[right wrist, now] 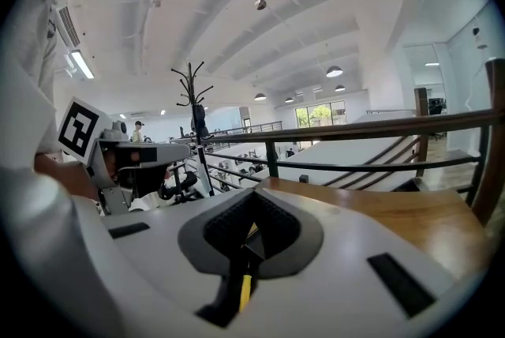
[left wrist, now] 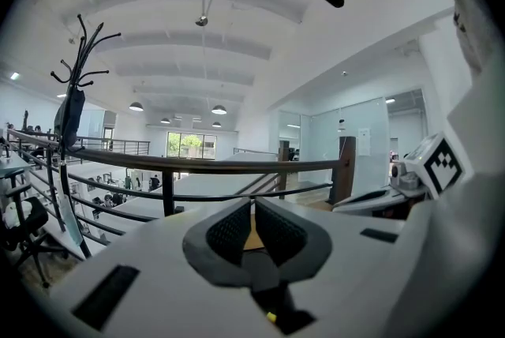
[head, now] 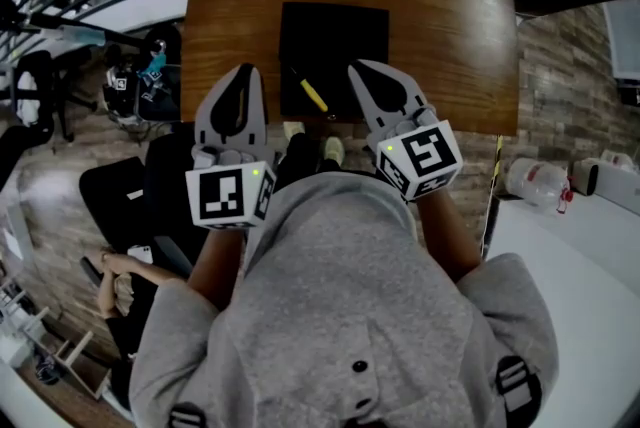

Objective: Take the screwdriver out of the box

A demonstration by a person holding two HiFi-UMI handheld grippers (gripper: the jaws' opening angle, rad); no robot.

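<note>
A flat black box [head: 333, 36] lies open on a brown wooden table [head: 450, 26]. A screwdriver [head: 313, 95] with a yellow handle rests at a slant near the box's front edge. My left gripper [head: 243, 69] hovers over the table's near edge, just left of the box, with its jaws together and nothing in them. My right gripper [head: 355, 68] sits at the box's front right corner, a short way right of the screwdriver, shut and empty. In the left gripper view the left gripper [left wrist: 252, 202] shows only a sliver of table between its pads. The right gripper [right wrist: 254, 193] points over the tabletop.
A dark railing [left wrist: 205, 164] runs beyond the table's far side, with a coat rack [left wrist: 75, 92] beside it. Dark office chairs [head: 130, 186] stand on the floor at the left. A white counter [head: 580, 256] with bottles [head: 535, 181] is at the right.
</note>
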